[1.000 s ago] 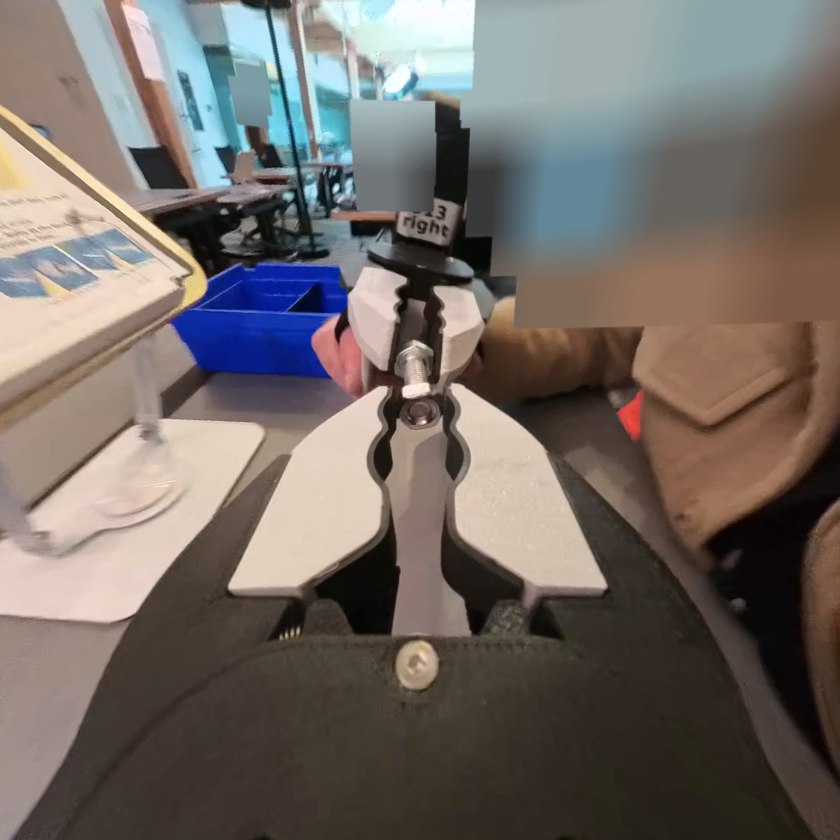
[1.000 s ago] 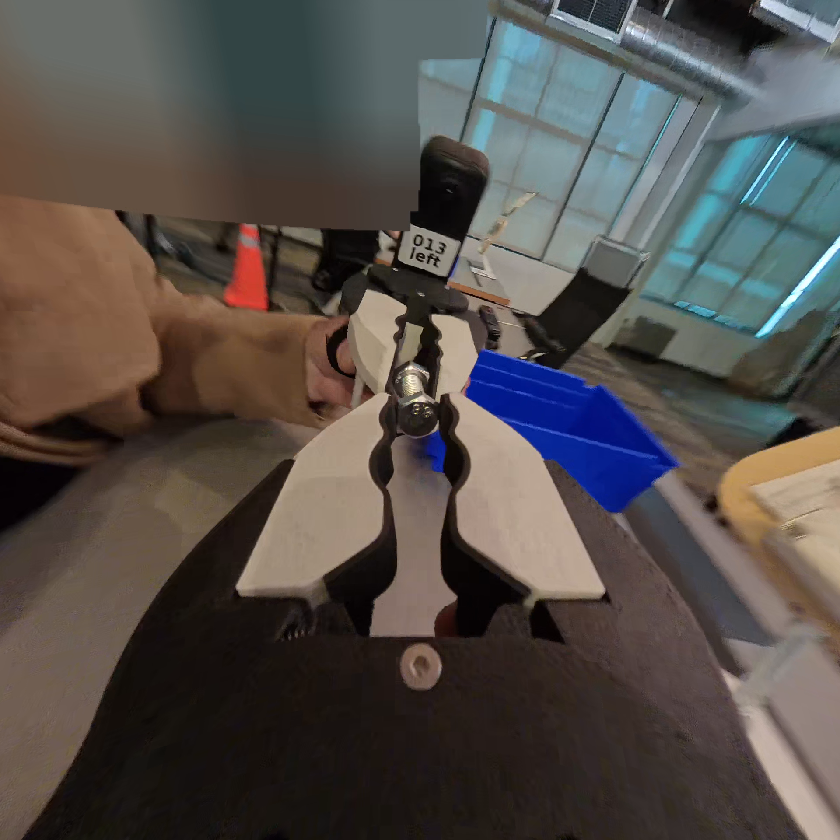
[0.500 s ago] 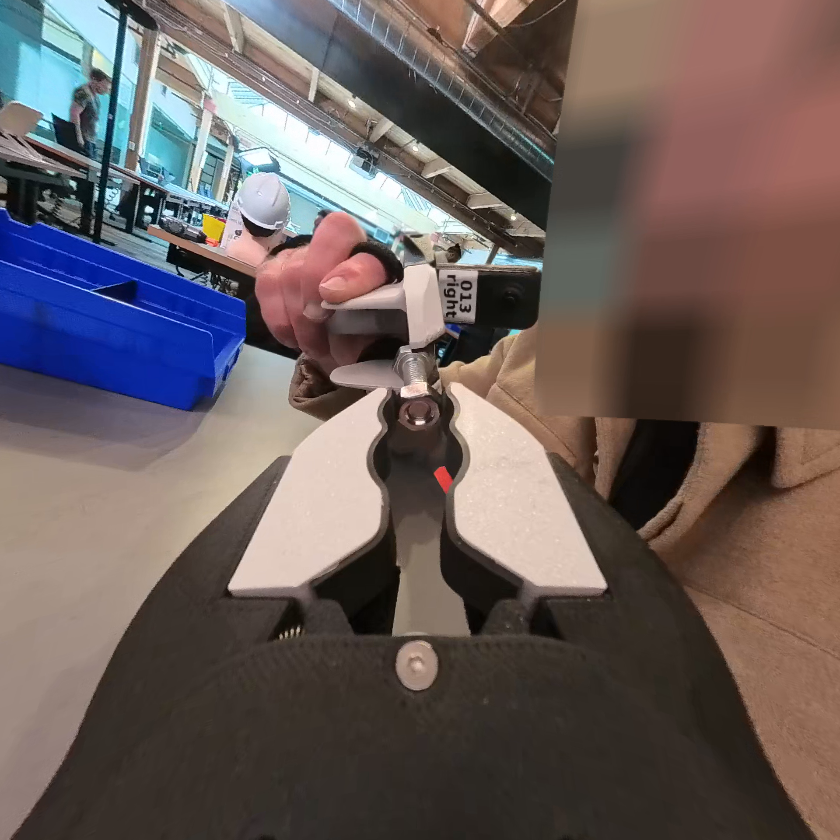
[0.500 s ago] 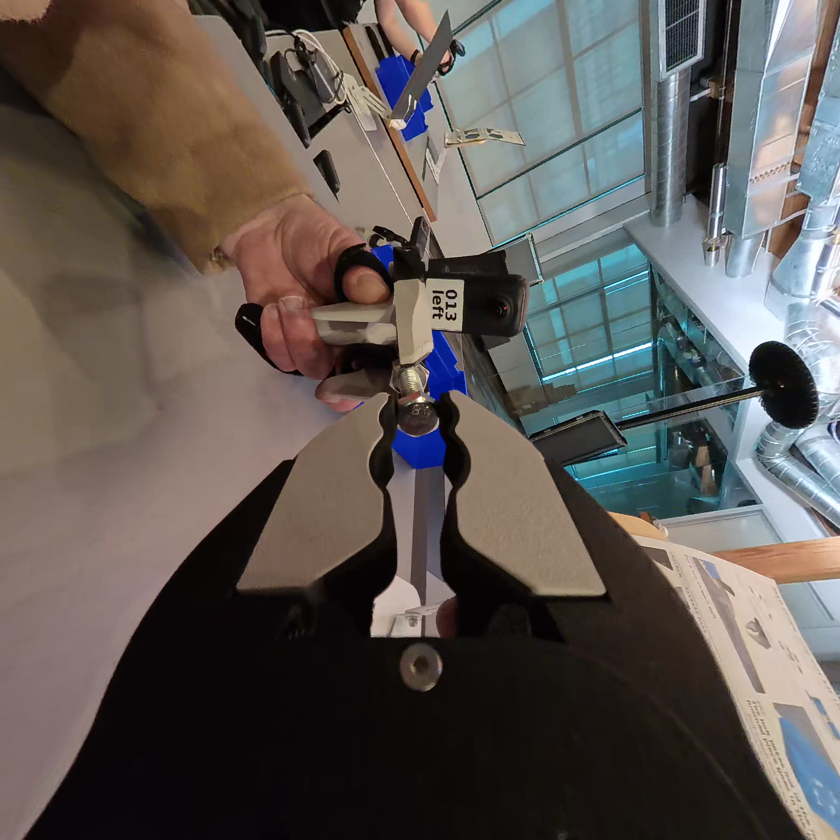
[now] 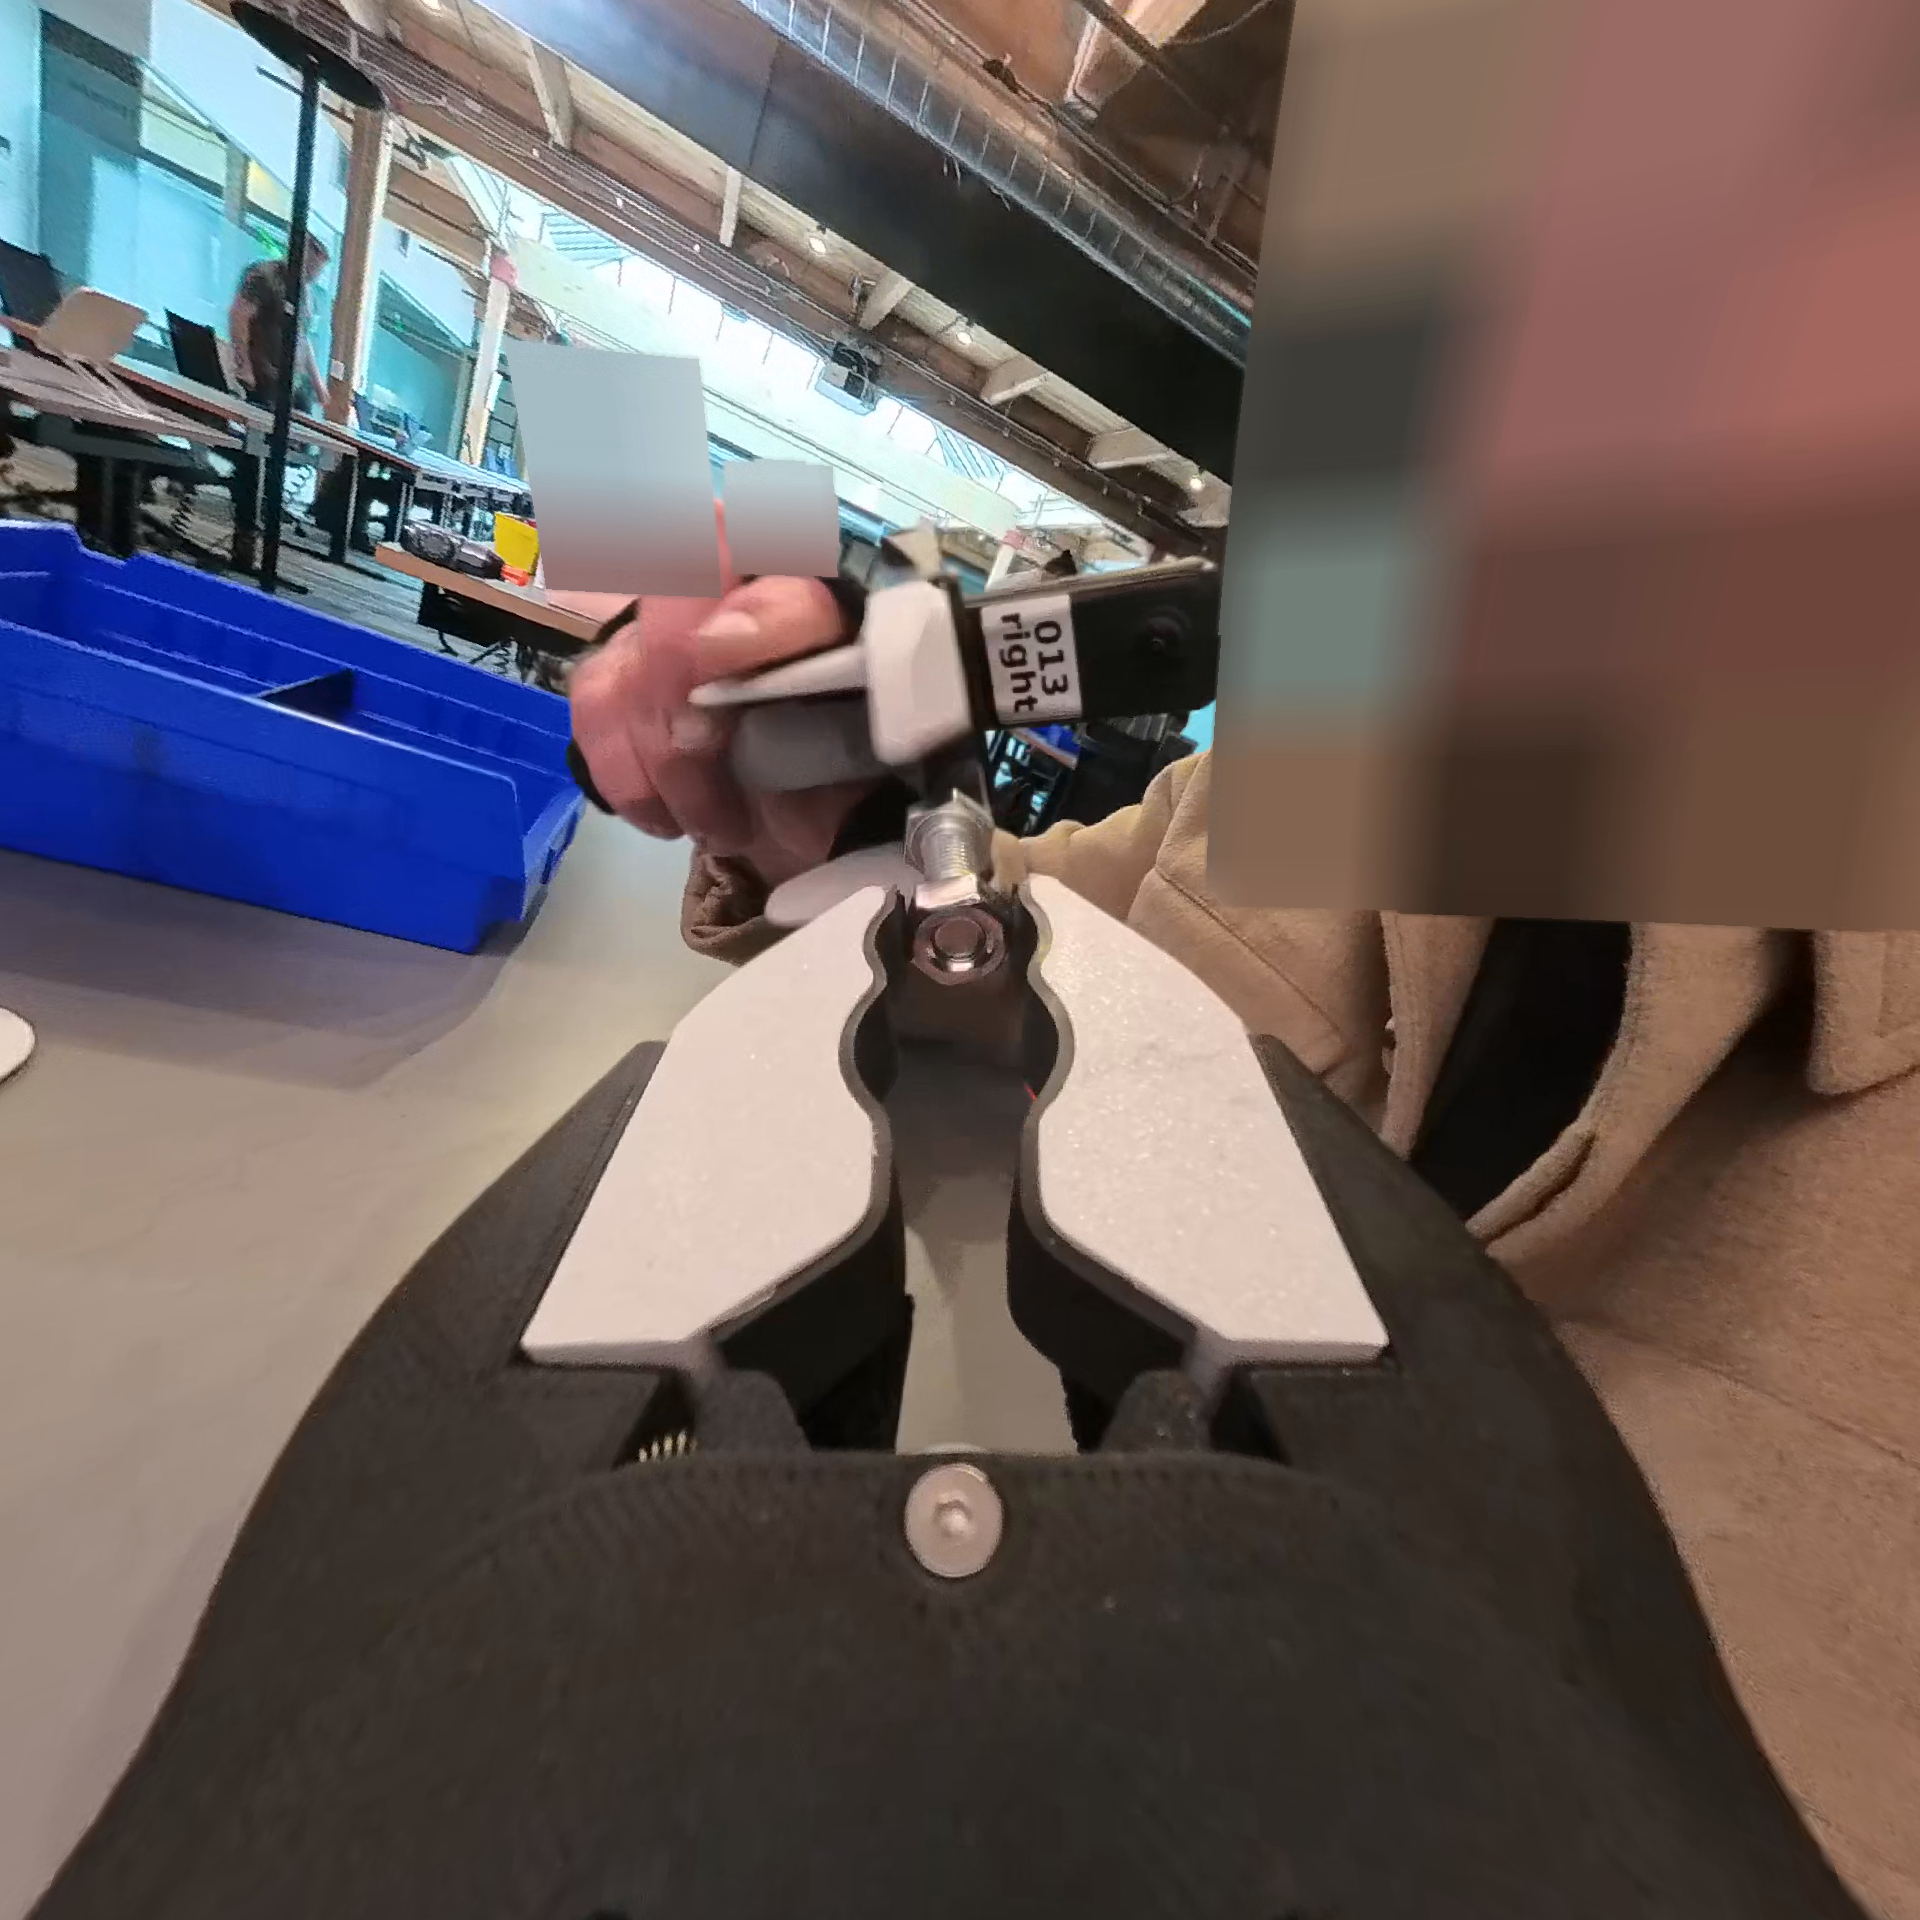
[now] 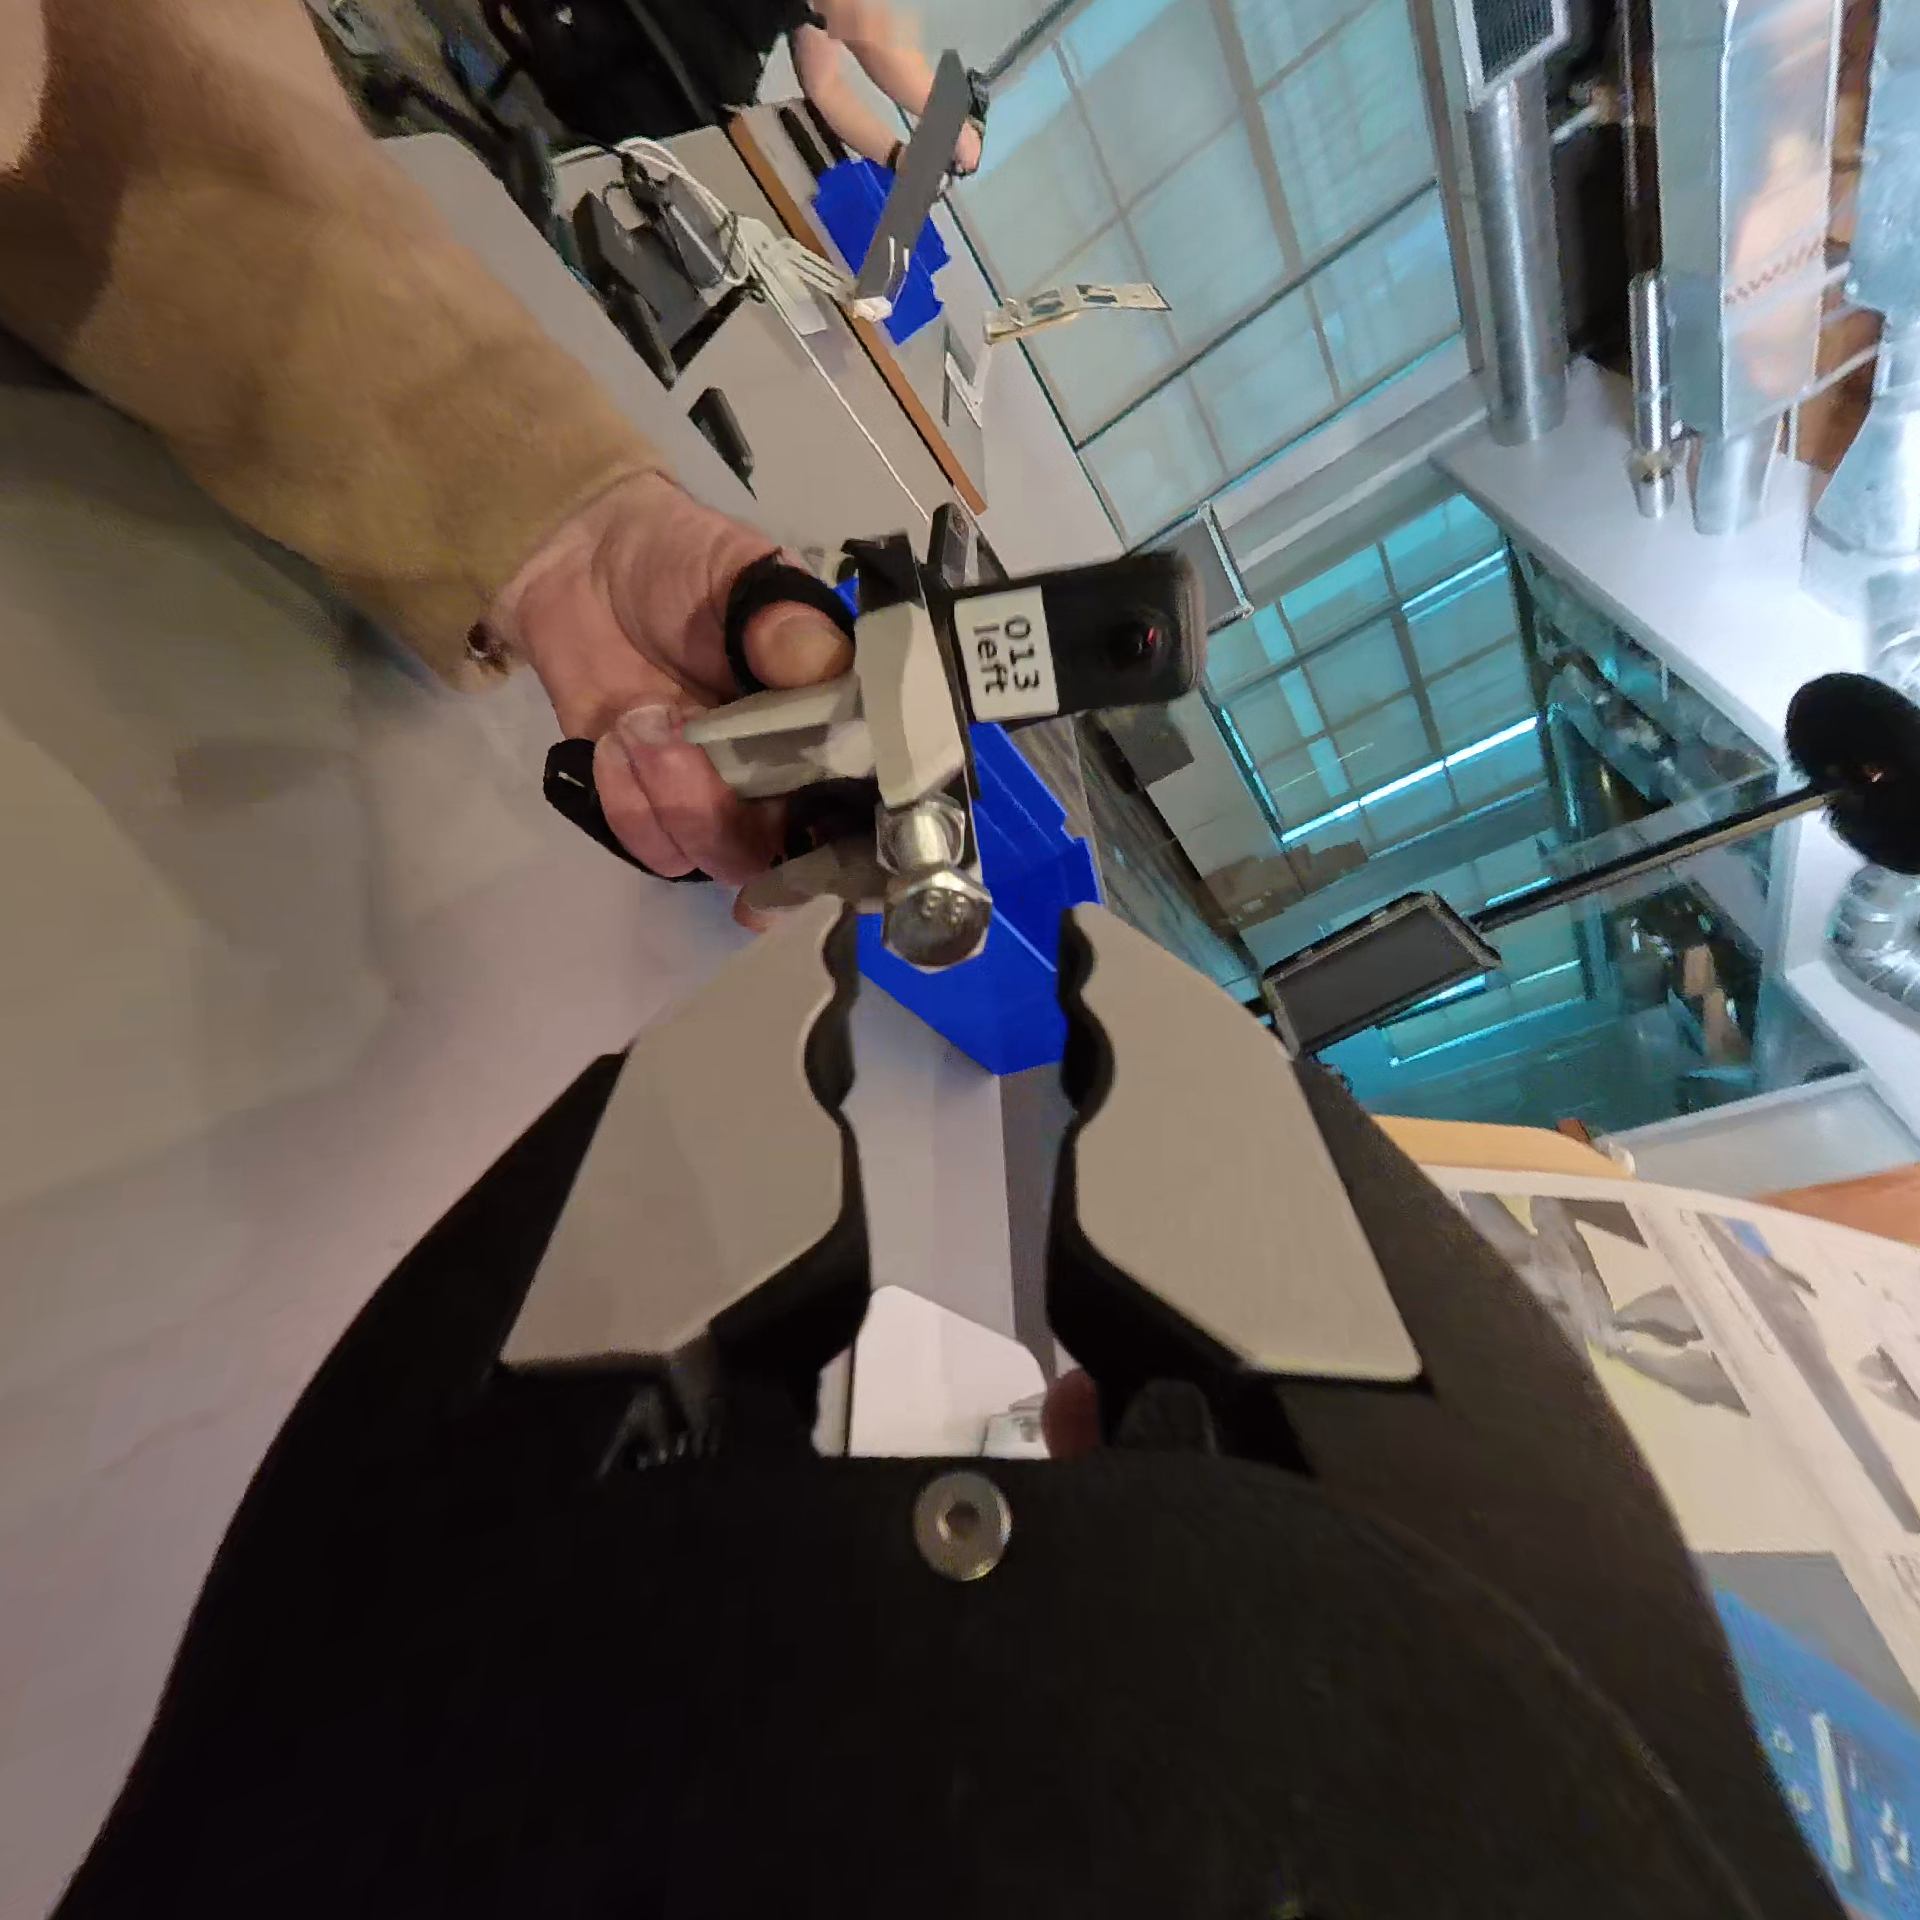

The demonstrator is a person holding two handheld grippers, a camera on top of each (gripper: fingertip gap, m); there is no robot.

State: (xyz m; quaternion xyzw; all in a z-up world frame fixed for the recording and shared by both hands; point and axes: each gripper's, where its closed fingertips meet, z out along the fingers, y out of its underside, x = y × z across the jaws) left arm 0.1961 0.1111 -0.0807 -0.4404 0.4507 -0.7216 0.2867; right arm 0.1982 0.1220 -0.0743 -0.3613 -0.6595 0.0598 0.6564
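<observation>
The grey surface (image 5: 260, 1143) carries a blue plastic divided bin (image 5: 260, 748) at ten o'clock in the left wrist view. The left hand-held gripper (image 5: 954, 940) clamps the silver hex nut (image 5: 952, 943) on the threaded steel bolt (image 6: 928, 894). The right hand-held gripper (image 6: 951, 935) stands apart around the bolt's head, at twelve o'clock.

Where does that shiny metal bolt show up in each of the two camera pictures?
Left wrist view: the bolt is upper middle, at the tips of the near left gripper.
Right wrist view: the bolt is upper middle, its head just beyond the open right gripper.
Shared landmark: the blue bin.
</observation>
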